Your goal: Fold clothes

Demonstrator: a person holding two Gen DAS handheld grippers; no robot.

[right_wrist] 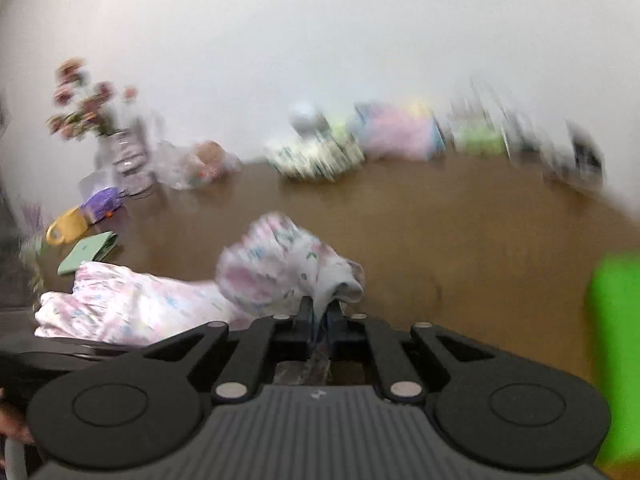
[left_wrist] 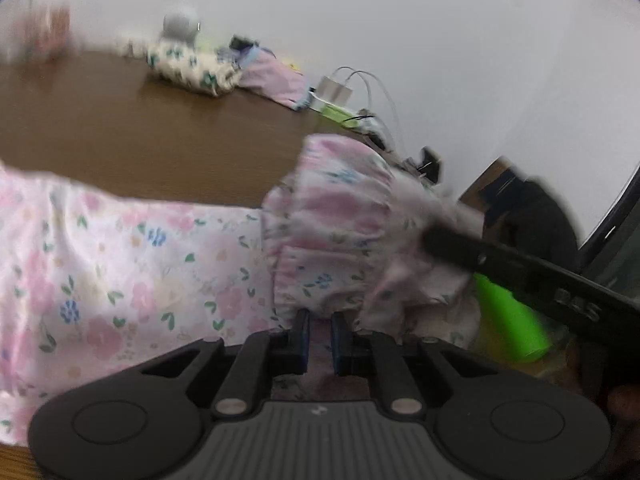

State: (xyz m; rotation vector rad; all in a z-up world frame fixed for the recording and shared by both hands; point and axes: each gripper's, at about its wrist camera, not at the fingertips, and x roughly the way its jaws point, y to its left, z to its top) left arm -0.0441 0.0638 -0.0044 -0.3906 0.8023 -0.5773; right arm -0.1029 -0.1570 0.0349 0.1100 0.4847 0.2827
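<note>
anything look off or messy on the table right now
Nothing spilled or damaged. The floral garment is bunched, not flat: both the left gripper and the right gripper pinch it, as expected mid-fold. The far edge of the table is cluttered, though blur hides detail.

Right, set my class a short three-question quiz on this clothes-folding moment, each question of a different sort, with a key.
1. True or false: the right claw is pinching the pink floral cotton garment.
2. Multiple choice: the folded clothes at the far edge of the brown wooden table lie
A. in a basket
B. on the table by the white wall
C. on a chair
3. Fill the gap: in the right wrist view, the glass vase of pink flowers stands at the table's far ____ corner.

Key
1. True: cloth bunches up from between its nearly closed fingers.
2. B.
3. Left.
</note>
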